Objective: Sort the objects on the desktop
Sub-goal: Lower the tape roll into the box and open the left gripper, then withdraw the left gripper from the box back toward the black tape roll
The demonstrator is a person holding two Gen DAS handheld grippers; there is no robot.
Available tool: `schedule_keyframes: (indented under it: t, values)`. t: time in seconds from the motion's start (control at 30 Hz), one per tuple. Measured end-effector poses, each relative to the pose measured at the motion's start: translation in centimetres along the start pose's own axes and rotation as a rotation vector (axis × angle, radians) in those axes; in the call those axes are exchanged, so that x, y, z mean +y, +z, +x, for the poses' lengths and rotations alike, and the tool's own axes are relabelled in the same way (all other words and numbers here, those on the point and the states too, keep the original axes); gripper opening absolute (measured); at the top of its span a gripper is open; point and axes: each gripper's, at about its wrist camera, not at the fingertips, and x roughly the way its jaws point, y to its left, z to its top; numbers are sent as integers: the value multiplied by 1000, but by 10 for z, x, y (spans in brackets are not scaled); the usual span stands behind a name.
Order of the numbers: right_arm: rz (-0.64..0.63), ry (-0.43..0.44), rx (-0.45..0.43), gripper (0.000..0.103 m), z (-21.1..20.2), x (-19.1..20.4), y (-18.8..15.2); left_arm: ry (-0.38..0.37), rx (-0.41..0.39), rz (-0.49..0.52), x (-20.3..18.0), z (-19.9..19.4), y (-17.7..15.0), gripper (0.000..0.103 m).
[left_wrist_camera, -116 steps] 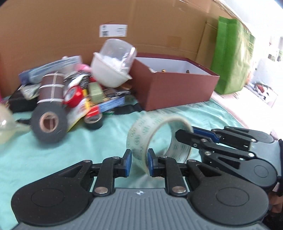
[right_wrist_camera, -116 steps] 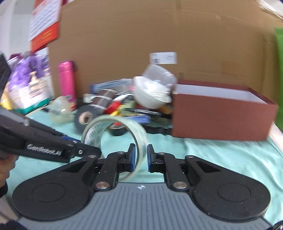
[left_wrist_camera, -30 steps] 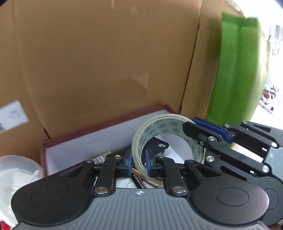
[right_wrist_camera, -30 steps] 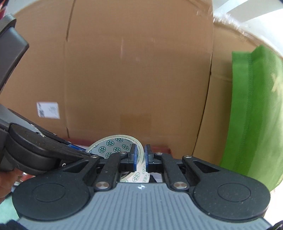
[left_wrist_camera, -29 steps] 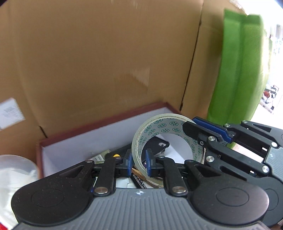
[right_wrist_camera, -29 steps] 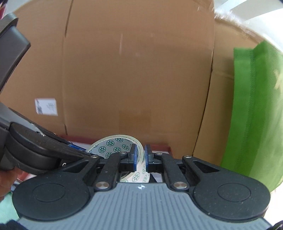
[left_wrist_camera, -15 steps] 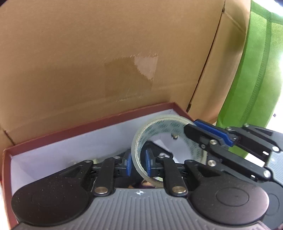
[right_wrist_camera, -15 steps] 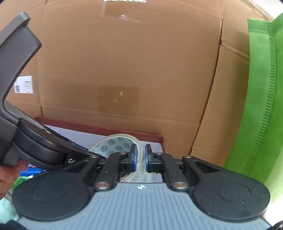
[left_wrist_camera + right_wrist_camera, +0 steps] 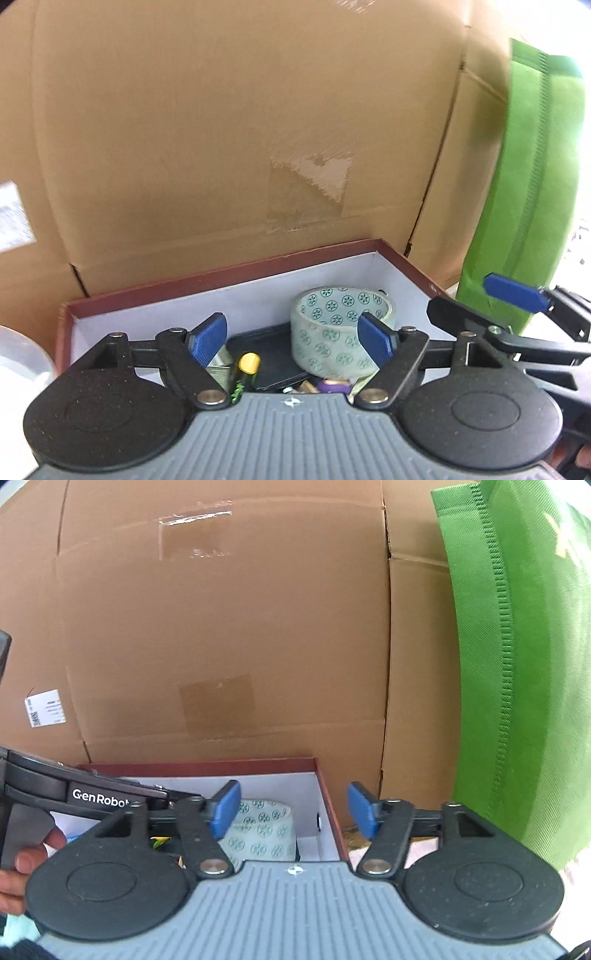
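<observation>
A clear tape roll with green star print lies flat inside the dark red box with white inner walls, on top of a black item. It also shows in the right wrist view, near the box's right wall. My left gripper is open above the box, jaws wide apart, empty. My right gripper is open and empty over the box's right end. The right gripper's blue fingertip shows at the right of the left wrist view.
The box holds small items: a yellow-capped marker, a purple piece, a black flat object. A tall cardboard wall stands right behind the box. A green fabric bag stands to the right. A clear plastic container is at left.
Both grippers held the tape roll over the box; both have now opened and the roll has dropped flat into the box.
</observation>
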Motion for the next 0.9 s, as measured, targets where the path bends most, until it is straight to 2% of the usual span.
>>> schedule_keyframes:
  t: [0.07,0.13,0.37,0.53,0.8,0.9]
  values:
    - [5,-5,-6,85,-9,1,-4,11,-11,25,-2,-10,-3,85]
    - [12,1,-6,88,-17,3,-7,29,-20,41,1,-14,-6,88]
    - [2,26,-2,91,-40,14,-14,106,-72,115,-8,-53,-24,90]
    - [4,17,-7,94,-66,26,-23,120,-63,109,-7,-74,-39,90]
    - [-44,-34,1,94,-105,57,-40,221,-62,161,-9,-107,-66,90]
    - [-46,-37,-7,95,-120,67,-48,228,-35,143,-3,-118,-77,90]
